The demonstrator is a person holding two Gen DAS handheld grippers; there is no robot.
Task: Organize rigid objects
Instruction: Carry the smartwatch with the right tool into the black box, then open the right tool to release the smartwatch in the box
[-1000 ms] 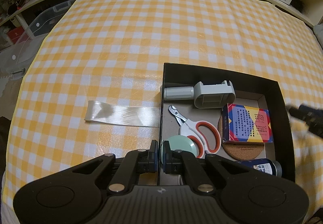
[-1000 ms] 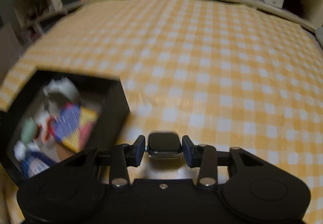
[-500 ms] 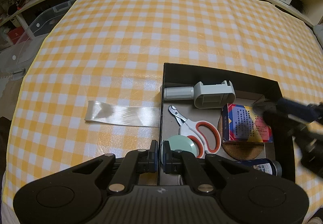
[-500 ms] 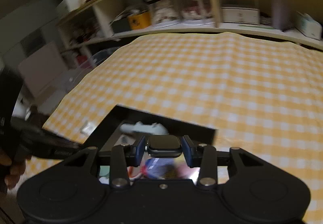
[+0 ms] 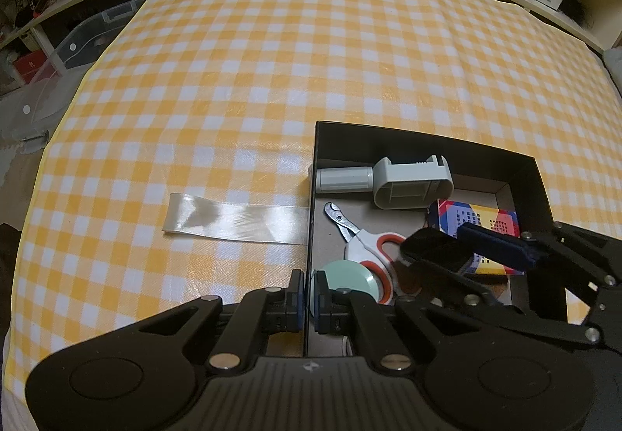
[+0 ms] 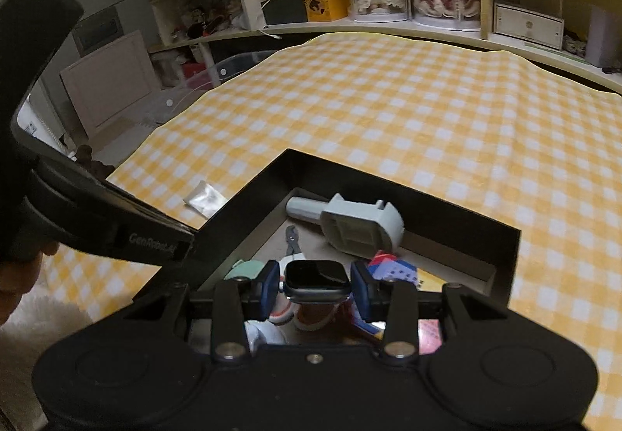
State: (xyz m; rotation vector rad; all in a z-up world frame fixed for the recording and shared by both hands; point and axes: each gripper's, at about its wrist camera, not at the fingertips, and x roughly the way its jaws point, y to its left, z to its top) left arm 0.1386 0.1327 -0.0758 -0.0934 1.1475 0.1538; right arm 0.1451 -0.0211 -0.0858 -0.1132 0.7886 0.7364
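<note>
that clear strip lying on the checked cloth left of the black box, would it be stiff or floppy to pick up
Probably floppy: the clear strip lies flat on the tablecloth with one end curling up, like thin film. It looks glossy, so likely slippery and hard to pinch off the cloth. It seems very light, and a push might just slide or crumple it.

Legible: "GenRobot.AI", pale lettering on the black body of the left gripper (image 6: 155, 238). Print on colourful box (image 5: 480, 223) too small to read.
</note>
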